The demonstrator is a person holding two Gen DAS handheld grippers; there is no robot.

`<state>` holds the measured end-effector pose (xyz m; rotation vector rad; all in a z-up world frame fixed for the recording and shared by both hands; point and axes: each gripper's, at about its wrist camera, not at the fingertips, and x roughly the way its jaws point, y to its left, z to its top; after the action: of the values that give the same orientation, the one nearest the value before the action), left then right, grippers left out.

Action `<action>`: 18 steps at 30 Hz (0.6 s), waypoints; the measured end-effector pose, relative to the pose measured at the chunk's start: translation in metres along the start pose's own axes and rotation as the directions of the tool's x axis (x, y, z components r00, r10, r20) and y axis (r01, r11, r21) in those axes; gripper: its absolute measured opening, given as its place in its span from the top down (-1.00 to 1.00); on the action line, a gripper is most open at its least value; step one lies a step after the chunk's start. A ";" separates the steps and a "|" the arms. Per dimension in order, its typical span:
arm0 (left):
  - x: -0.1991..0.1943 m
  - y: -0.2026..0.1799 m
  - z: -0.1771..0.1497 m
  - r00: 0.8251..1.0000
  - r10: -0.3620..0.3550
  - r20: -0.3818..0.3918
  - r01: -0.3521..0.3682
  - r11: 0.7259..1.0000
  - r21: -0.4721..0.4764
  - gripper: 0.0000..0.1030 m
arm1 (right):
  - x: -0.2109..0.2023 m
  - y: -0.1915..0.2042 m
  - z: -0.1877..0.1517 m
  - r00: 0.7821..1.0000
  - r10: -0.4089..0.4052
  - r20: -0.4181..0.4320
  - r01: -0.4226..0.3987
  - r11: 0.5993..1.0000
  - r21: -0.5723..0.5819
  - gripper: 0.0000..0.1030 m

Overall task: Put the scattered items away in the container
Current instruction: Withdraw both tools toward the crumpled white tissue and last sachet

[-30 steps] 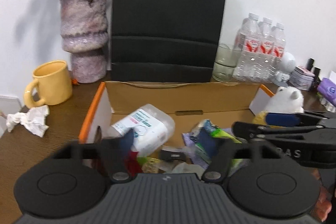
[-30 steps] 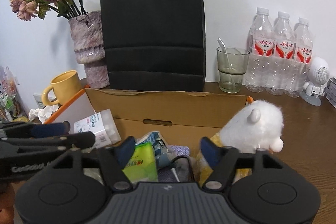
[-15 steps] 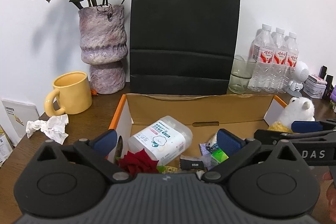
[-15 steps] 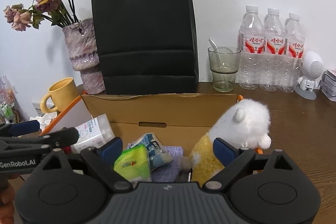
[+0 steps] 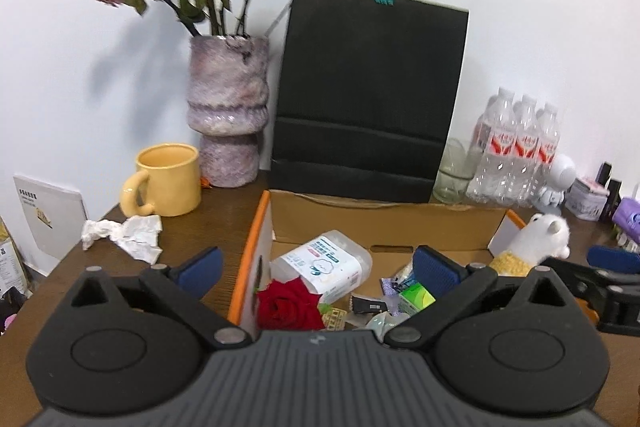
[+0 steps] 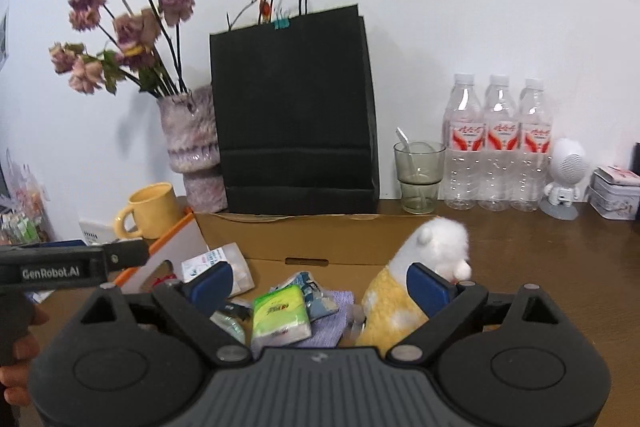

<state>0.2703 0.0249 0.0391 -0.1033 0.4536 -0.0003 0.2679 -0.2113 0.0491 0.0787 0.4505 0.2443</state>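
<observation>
An open cardboard box (image 5: 384, 223) (image 6: 320, 239) with an orange edge stands on the wooden table. In it lie a red rose (image 5: 290, 305), a clear tub of cotton swabs (image 5: 326, 265), a green tissue pack (image 6: 280, 315) (image 5: 416, 297), a purple cloth (image 6: 332, 323) and small packets. A white and yellow plush toy (image 6: 416, 275) (image 5: 532, 241) leans at the box's right end. My left gripper (image 5: 316, 267) is open and empty above the box's left wall. My right gripper (image 6: 320, 279) is open and empty above the box.
A crumpled paper (image 5: 124, 233) lies left of the box beside a yellow mug (image 5: 166, 181). Behind stand a vase of dried roses (image 5: 228, 111), a black paper bag (image 5: 368, 91), a glass (image 6: 418, 171), three water bottles (image 6: 498, 143), a white figurine (image 6: 566, 175) and a tin (image 6: 616, 193).
Both grippers have opened wide and pulled up and back from the box. The red rose, hidden a second ago, now lies in view in the box's left corner.
</observation>
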 end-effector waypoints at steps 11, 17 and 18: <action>-0.041 0.023 -0.046 0.998 0.064 -0.015 -0.064 0.998 -0.018 -1.00 | -0.021 0.032 -0.056 0.991 0.025 -0.131 -0.039 0.993 -0.107 -0.82; -0.040 0.028 -0.069 0.996 0.035 -0.084 -0.037 0.999 -0.023 -1.00 | -0.002 0.047 -0.079 0.980 0.006 -0.199 -0.032 0.991 -0.132 -0.81; -0.039 0.028 -0.071 0.995 0.032 -0.098 -0.034 0.999 -0.023 -1.00 | 0.002 0.047 -0.082 0.979 -0.003 -0.206 -0.025 0.990 -0.137 -0.81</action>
<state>0.2036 0.0469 -0.0104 -0.1201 0.5529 0.0330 0.2234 -0.1633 -0.0188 -0.0811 0.6376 0.2953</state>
